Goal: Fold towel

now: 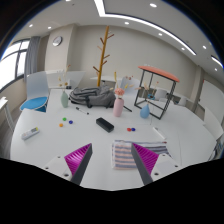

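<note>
A striped towel (128, 153), white with purple and orange bands, lies folded flat on the white table (60, 140), just ahead of my right finger, which partly covers it. My gripper (112, 160) hovers above the table with its magenta pads (80, 157) wide apart and nothing between the fingers.
Beyond the towel lie a black remote-like object (104, 125), a pink bottle (119, 104), a grey bag (92, 96), small coloured pieces (66, 122) and a white device (31, 131). A wooden coat stand (103, 55), a blue chair (36, 101) and a small side table (157, 82) stand farther back.
</note>
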`<act>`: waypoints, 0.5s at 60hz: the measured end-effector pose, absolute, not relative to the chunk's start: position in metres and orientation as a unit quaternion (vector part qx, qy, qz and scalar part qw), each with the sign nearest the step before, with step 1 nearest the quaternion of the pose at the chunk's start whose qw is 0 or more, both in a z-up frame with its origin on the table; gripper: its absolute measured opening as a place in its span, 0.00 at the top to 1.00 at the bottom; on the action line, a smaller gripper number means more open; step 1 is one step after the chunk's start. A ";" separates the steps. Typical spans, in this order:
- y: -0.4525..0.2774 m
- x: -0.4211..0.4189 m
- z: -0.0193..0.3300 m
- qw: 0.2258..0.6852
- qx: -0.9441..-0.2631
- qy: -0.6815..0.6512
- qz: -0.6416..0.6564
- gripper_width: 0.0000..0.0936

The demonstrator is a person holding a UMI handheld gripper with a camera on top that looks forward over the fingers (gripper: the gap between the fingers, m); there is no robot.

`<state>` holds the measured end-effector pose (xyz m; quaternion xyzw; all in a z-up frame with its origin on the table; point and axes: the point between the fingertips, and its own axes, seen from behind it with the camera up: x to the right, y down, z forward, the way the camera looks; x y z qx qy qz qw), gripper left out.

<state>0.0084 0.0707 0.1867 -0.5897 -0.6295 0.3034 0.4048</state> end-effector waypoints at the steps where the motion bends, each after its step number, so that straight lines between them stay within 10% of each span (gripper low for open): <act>1: 0.072 0.003 0.181 0.405 -0.589 -0.630 0.303 0.09; 30: 0.120 -0.109 -0.004 0.343 -0.633 -0.640 0.268 0.09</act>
